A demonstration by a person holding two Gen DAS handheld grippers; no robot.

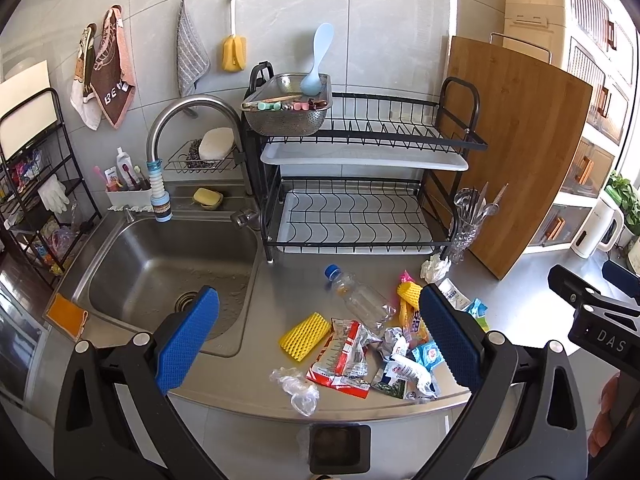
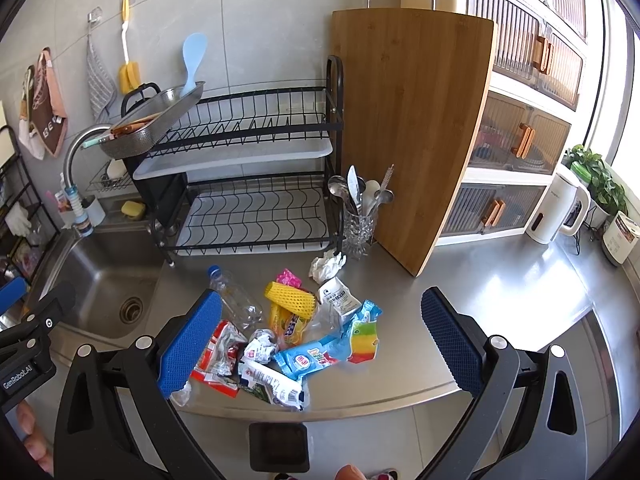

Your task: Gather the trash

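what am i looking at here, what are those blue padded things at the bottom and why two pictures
No robot here: a person holds a hand tool with a two-finger claw in each hand, and a wide-angle camera sits on each tool. One picture looks out from the left claw, the other from the right claw; the blue pads are the fingers. Both claws are open and hold nothing. Below them on the steel counter lies a pile of trash: a clear plastic bottle, a yellow foam net, crumpled wrappers and a white tissue. The sink is alongside.
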